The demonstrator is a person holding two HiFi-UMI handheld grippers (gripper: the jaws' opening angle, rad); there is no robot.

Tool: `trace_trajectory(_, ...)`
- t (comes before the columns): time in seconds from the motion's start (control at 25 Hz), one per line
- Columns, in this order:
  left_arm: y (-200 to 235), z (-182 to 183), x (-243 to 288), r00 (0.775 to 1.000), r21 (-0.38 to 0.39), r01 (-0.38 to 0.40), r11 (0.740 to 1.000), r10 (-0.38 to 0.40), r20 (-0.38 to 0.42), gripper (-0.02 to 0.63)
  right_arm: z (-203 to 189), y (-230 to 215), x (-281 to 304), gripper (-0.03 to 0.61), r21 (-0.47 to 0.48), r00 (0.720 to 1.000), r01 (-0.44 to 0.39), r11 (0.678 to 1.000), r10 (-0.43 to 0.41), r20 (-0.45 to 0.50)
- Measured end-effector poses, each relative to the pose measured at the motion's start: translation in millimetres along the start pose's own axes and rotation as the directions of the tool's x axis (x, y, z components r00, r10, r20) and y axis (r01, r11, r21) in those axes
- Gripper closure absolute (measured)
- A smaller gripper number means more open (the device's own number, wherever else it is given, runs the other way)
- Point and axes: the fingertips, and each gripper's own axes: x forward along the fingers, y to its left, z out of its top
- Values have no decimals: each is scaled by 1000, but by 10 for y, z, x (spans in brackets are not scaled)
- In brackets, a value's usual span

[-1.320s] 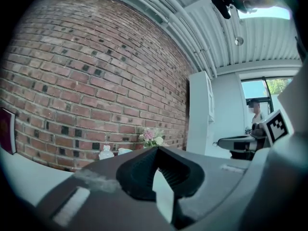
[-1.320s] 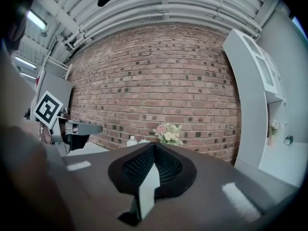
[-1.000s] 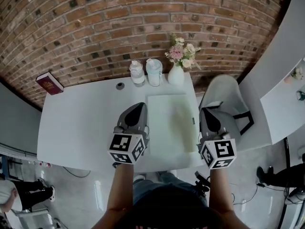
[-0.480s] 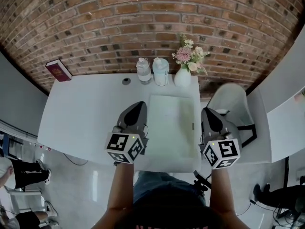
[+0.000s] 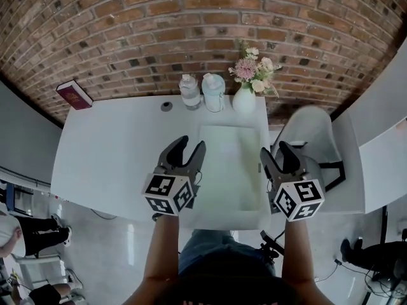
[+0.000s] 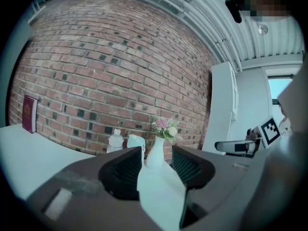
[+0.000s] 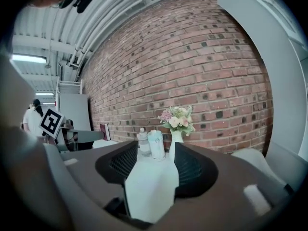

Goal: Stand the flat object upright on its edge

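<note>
Opening both previously shut, empty jaw pairs: left gripper (image 5: 191,143) at 9 o'clock of flat object (image 5: 230,170), right gripper (image 5: 273,149) at 3 o'clock.

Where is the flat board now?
In the head view the board lies flat at the right of the table, between the left gripper and right gripper, before the vase. Both pairs of jaws are opening, empty.

- I see a brick wall (image 5: 159,37) behind a white table (image 5: 108,157).
- A red book (image 5: 74,94) stands upright at the table's far left corner.
- Two bottles sit side by side at the far edge: a clear one (image 5: 189,91) and a pale one (image 5: 213,92).
- Just right of them is a white vase (image 5: 243,98) of pink and cream flowers (image 5: 254,67).
- A small dark round thing (image 5: 166,106) lies left of the bottles; I can't tell what it is.
- A white chair (image 5: 311,132) stands at the table's right.
</note>
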Motion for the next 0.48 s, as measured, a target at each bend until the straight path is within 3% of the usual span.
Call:
trace_trajectory(0.16, 76, -254, 92, 996, -28, -5, 1000, 3, -86, 377, -272, -56, 79, 303, 83, 995, -22, 996, 30, -95)
trace_trajectory(0.48, 205, -826, 167, 970, -124, -6, 992, -25, -243, 331, -805, -169, 166, 285, 130, 972, 23, 991, 8, -233)
